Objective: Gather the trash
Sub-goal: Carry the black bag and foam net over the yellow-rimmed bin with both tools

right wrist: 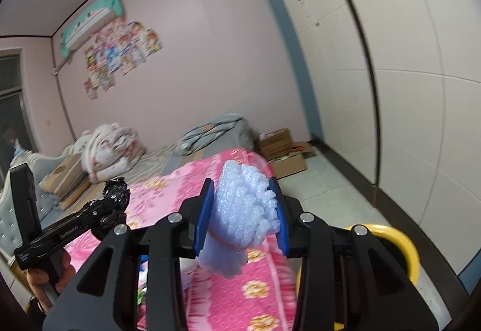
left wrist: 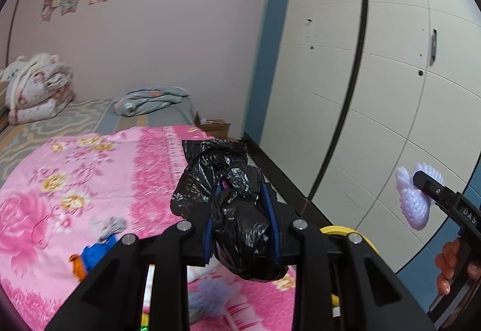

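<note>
While I looked through the left wrist view, my left gripper (left wrist: 240,220) was pinching one black trash bag (left wrist: 237,211) between its two blue pads (left wrist: 272,220), up in the air over the pink bedspread (left wrist: 90,180). I thought the bag could slip out, because the plastic looked thin and slick and only a bunch of it was squeezed. I counted one blue and orange thing (left wrist: 90,254) on the bedspread, one grey scrap (left wrist: 112,226) beside it, and one fuzzy purple lump (left wrist: 210,295) low down. My right gripper (left wrist: 421,180) showed at the side, pinching one white foam wad (left wrist: 413,204).

Through the right wrist view, my right gripper (right wrist: 242,211) was pressed onto that one foam wad (right wrist: 243,217), held up over the bed. I thought the soft foam could squash and pop free if I shook it. One yellow bin (right wrist: 399,244) sat low on the right. If I let go too early, the foam could miss the bin and land on the floor. I counted two cardboard boxes (right wrist: 285,159) far off.
</note>
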Tool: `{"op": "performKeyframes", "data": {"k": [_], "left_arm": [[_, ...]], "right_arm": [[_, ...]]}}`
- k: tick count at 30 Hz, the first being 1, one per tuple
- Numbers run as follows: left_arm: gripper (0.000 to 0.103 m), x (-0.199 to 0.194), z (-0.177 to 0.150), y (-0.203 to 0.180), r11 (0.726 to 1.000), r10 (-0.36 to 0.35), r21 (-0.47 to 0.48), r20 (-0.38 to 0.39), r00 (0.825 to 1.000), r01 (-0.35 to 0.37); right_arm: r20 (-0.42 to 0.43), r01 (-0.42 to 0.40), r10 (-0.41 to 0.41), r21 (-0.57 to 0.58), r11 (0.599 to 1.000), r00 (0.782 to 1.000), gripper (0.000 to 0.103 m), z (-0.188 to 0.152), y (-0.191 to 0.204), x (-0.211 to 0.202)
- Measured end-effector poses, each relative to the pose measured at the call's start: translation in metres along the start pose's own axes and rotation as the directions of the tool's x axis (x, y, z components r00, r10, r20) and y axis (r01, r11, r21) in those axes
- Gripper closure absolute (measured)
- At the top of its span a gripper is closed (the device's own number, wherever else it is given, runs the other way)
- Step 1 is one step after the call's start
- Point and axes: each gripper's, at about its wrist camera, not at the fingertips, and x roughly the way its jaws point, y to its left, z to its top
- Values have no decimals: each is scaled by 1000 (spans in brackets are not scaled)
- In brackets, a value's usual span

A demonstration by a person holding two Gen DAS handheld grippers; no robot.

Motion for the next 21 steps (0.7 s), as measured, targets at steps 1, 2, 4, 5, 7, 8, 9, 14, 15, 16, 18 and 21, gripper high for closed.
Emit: {"op": "performKeyframes", "data": {"k": [1,2,4,5,7,8,9,14,15,16,18,21], "left_arm": [[77,5,3,-7,1000,-14,7,-5,1000,14],[77,11,6,-15,1000,-27,12,-10,1000,27],[77,20,11,-28,999,-48,21,-17,999,48],[77,25,13,-34,998,-56,27,-18,998,56],[77,34,16,-48,996,-71,45,-16,997,71],[77,38,17,-56,995,-81,50,-16,997,82],[77,43,18,-62,994,-95,51,-21,995,96],[77,75,8,-96,985,-153,65,-63,986,157],[77,81,5,-101,984,-162,69,-73,984,167],[77,89,0,-107,982,-170,73,-88,981,177],[77,104,-7,-118,978,-185,81,-114,976,194],[77,131,-25,-134,969,-210,93,-169,963,228]], "right_arm": [[9,23,-23,5,1000,1000,68,4,-9,-3],[16,46,-46,11,999,999,68,7,-17,-5],[24,76,-77,29,997,997,68,12,-33,-9],[28,95,-96,38,995,995,68,14,-43,-11],[34,131,-133,52,990,991,68,17,-58,-13],[34,147,-149,60,987,988,68,19,-67,-12],[33,162,-165,70,984,986,68,19,-78,-11],[16,219,-222,105,970,975,68,12,-114,-8],[11,230,-232,108,967,973,68,10,-121,-6],[2,245,-246,114,963,969,68,7,-131,-5],[-15,258,-258,121,959,966,68,0,-140,1],[-46,288,-284,124,950,958,68,-11,-154,12]]}}
